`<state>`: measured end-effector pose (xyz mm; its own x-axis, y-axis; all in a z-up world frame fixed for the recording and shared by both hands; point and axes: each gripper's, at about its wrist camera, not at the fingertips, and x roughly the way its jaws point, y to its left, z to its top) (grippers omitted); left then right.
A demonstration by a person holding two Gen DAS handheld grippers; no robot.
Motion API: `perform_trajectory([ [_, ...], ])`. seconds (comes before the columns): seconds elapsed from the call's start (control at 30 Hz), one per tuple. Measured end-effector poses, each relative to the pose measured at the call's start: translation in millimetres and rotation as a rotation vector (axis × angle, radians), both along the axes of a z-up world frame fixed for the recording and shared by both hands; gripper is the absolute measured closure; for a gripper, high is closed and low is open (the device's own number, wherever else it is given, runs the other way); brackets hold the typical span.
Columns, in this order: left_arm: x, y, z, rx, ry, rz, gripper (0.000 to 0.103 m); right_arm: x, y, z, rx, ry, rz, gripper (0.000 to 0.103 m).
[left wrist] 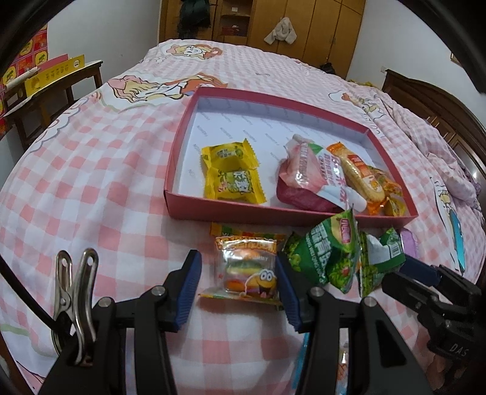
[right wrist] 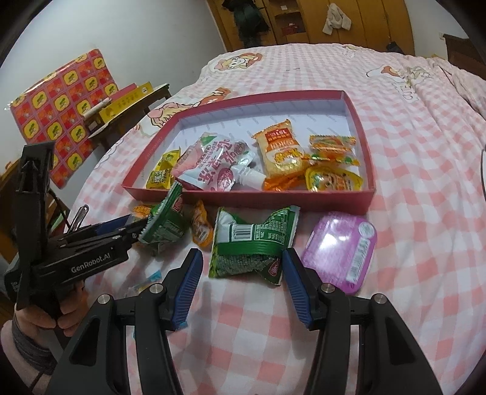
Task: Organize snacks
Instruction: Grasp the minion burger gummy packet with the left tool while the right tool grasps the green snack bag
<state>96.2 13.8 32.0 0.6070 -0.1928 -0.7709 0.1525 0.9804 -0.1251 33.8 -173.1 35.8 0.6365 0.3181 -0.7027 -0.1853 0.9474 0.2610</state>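
Note:
A red box (left wrist: pixel 194 209) (right wrist: pixel 369 158) lies on the bed and holds yellow, pink and orange snack packs. My left gripper (left wrist: pixel 238 267) is open, its blue pads on either side of a burger gummy pack (left wrist: pixel 247 269) in front of the box. My right gripper (right wrist: pixel 243 261) is open around a green snack bag (right wrist: pixel 252 240), which also shows in the left wrist view (left wrist: pixel 379 258). A second green bag (left wrist: pixel 328 252) (right wrist: pixel 167 224) lies between them. A purple jelly cup (right wrist: pixel 343 243) lies to the right.
A pink checked bedsheet (left wrist: pixel 91 182) covers the bed. A small orange sachet (right wrist: pixel 202 226) lies between the green bags. A dark wooden side table (left wrist: pixel 45 100) with yellow boxes stands at the left. A wooden wardrobe (left wrist: pixel 303 24) is behind the bed.

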Motion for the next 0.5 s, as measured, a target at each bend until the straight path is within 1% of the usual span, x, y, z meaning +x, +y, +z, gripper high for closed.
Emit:
perform_trajectory([
  [0.2, 0, 0, -1, -0.003, -0.010, 0.003, 0.051, 10, 3, -7, 0.000, 0.023, 0.008, 0.047],
  [0.5, -7, 4, -3, -0.016, -0.025, 0.020, 0.053, 16, 9, -11, -0.016, 0.016, 0.016, 0.047],
])
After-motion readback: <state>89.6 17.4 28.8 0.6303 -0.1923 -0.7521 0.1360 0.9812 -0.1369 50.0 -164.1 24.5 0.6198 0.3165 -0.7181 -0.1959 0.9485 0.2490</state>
